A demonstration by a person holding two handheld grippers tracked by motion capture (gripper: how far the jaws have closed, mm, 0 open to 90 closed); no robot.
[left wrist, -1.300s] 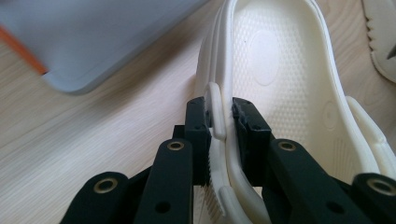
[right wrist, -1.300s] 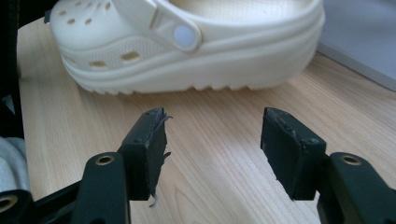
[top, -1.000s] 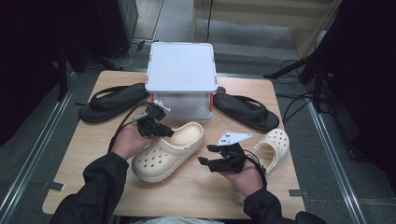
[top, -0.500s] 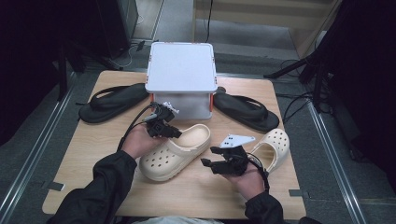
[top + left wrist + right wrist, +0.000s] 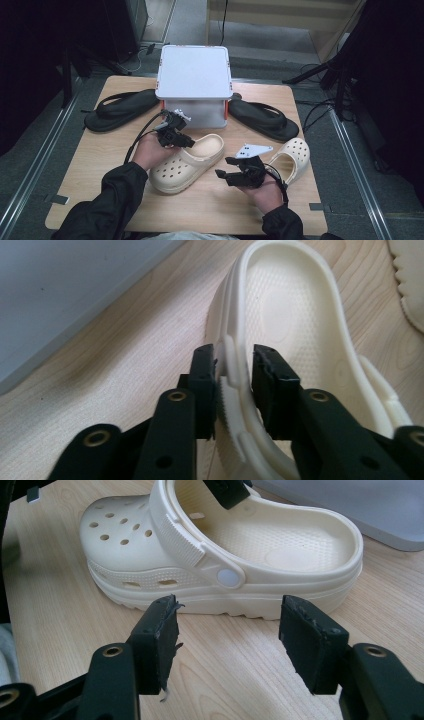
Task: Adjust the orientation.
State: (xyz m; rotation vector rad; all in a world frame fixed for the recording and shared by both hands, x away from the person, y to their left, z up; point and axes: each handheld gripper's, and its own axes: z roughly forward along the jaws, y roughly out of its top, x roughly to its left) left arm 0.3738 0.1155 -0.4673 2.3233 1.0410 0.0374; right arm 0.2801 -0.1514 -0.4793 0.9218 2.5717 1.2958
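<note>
On the worktop (image 5: 100, 165), a black sandal (image 5: 120, 109) lies at ten o'clock. The left gripper (image 5: 181, 140) straddles the rim of the cream clog (image 5: 185, 162) at centre; its jaws have just been opening, the rim between them with a gap at one pad. The right gripper (image 5: 227, 167), released and empty, faces the clog's side. A second clog (image 5: 292, 157) lies at four o'clock.

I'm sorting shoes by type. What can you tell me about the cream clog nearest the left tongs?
The cream clog looks like soft foam, with holes over the toe, a strap pivoted at a round rivet and a ridged sole. It lies upright on the wooden table before the white box. The left tongs, just opening, straddle its rim.
</note>
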